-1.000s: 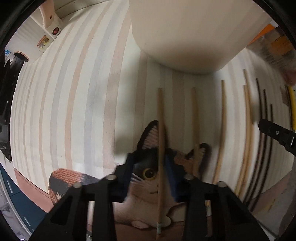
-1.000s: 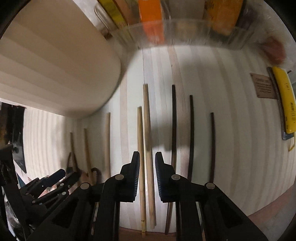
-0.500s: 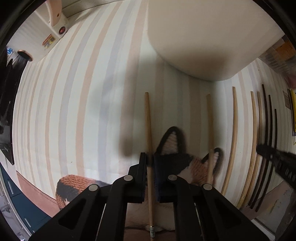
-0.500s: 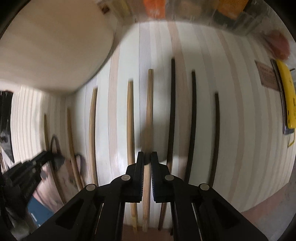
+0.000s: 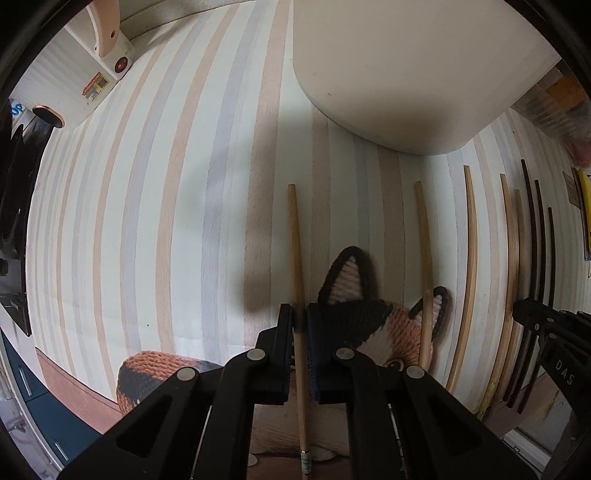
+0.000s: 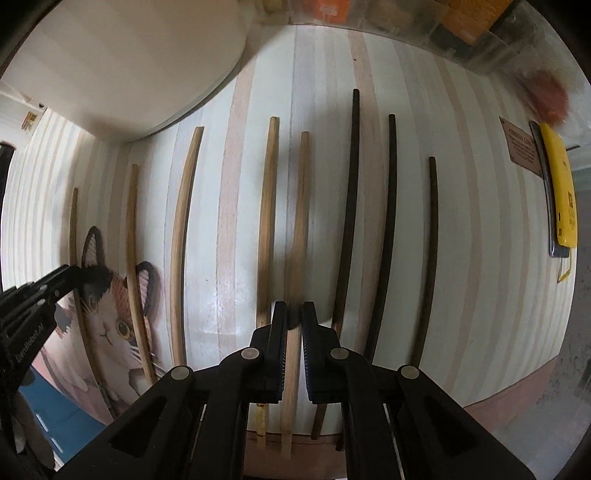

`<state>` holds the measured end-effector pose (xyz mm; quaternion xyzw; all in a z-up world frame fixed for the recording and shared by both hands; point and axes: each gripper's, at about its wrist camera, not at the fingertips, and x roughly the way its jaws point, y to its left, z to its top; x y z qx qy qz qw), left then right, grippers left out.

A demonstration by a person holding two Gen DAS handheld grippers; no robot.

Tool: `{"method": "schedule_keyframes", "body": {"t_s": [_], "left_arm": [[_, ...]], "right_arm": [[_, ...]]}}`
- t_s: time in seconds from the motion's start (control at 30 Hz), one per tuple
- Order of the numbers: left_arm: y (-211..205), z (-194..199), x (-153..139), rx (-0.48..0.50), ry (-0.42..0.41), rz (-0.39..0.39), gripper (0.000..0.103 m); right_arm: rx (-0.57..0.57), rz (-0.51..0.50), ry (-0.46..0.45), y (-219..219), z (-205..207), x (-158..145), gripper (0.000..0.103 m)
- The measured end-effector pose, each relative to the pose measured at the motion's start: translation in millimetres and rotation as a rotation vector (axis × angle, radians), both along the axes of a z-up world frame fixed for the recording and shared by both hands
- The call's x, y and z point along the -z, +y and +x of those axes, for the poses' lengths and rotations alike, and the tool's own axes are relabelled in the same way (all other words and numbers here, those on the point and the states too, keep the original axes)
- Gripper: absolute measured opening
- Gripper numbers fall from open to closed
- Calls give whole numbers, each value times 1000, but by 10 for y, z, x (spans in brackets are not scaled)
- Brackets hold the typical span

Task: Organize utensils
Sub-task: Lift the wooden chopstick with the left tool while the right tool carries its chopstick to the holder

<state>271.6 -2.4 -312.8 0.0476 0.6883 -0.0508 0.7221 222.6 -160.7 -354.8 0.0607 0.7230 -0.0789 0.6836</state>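
Several chopsticks lie side by side on a striped mat (image 5: 147, 206). My left gripper (image 5: 300, 321) is shut on a light wooden chopstick (image 5: 295, 243), the leftmost one, beside a cat-shaped coaster (image 5: 373, 325). My right gripper (image 6: 294, 317) is shut on another light wooden chopstick (image 6: 300, 206) in the middle of the row. To its left lie more wooden chopsticks (image 6: 266, 206); to its right lie three dark chopsticks (image 6: 349, 206). The right gripper also shows at the right edge of the left wrist view (image 5: 546, 325).
A large cream container (image 5: 413, 74) stands at the back of the mat. A clear bin (image 6: 406, 22) with orange items sits behind. A yellow device (image 6: 561, 199) lies at the far right. A white appliance (image 5: 107, 55) sits at the back left.
Both grippers have closed on their chopsticks and pulled back a little, the left one shifting left off the cat coaster. The held chopsticks sit between the fingers.
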Motion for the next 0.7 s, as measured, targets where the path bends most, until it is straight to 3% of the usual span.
{"method": "schedule_keyframes", "body": {"t_s": [0.3, 0.57, 0.7], "left_arm": [[5, -21, 5, -4, -6, -2, 6], [-62, -20, 12, 1, -16, 10, 5], [-59, -59, -8, 1, -43, 28, 5]], "right_arm": [[4, -31, -9, -7, 155, 100, 9], [48, -10, -9, 14, 96, 148, 8], [77, 18, -35, -176, 59, 151, 7]]}}
